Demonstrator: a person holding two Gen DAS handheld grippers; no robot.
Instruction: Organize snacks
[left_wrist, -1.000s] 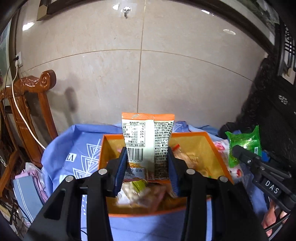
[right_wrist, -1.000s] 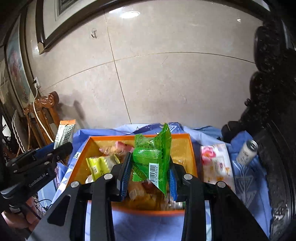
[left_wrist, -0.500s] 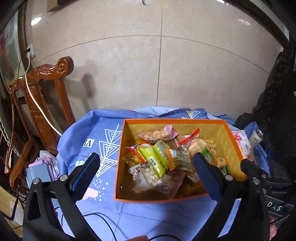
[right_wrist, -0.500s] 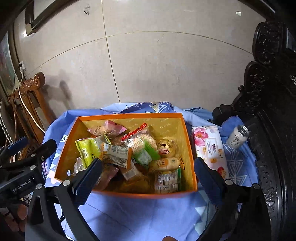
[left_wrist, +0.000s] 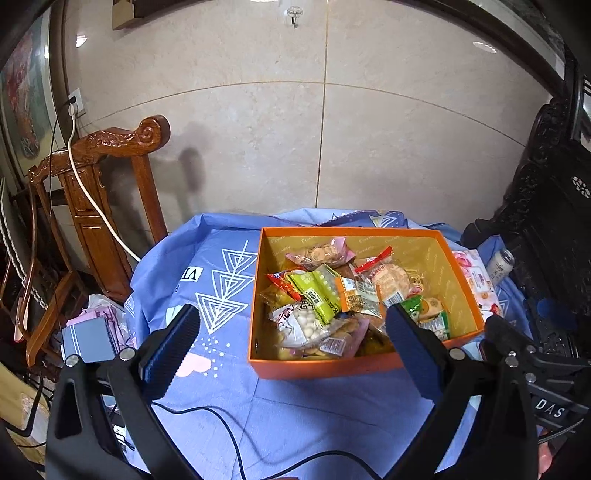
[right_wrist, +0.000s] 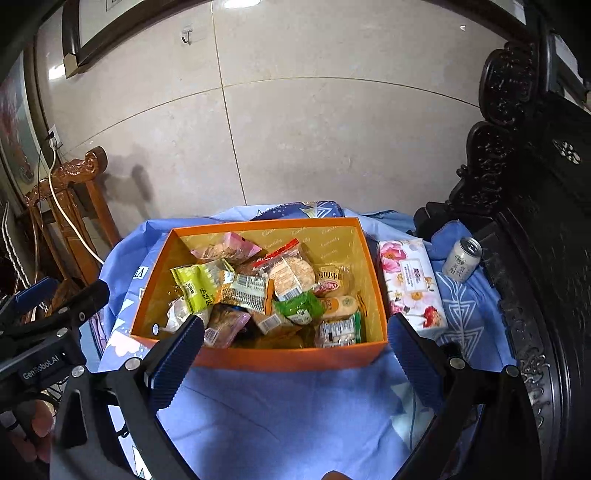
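An orange box (left_wrist: 325, 363) (right_wrist: 280, 360) sits on a blue cloth and holds several snack packets. Among them are an orange-edged packet (left_wrist: 360, 295) (right_wrist: 243, 290), a green packet (right_wrist: 301, 308) (left_wrist: 412, 306) and a yellow-green packet (left_wrist: 317, 293) (right_wrist: 194, 284). My left gripper (left_wrist: 291, 349) is open and empty, held back above the box's near edge. My right gripper (right_wrist: 295, 358) is open and empty, also above the near edge. Each gripper shows at the side of the other's view.
A floral tissue pack (right_wrist: 410, 282) and a small can (right_wrist: 461, 260) lie on the cloth right of the box. A carved wooden chair (left_wrist: 99, 206) with a white cable stands left. Dark carved furniture (right_wrist: 535, 221) is on the right. A tiled wall is behind.
One second ago my left gripper held the orange-edged packet and my right held the green one. Both opened, the packets dropped into the box, and both grippers pulled back and up.
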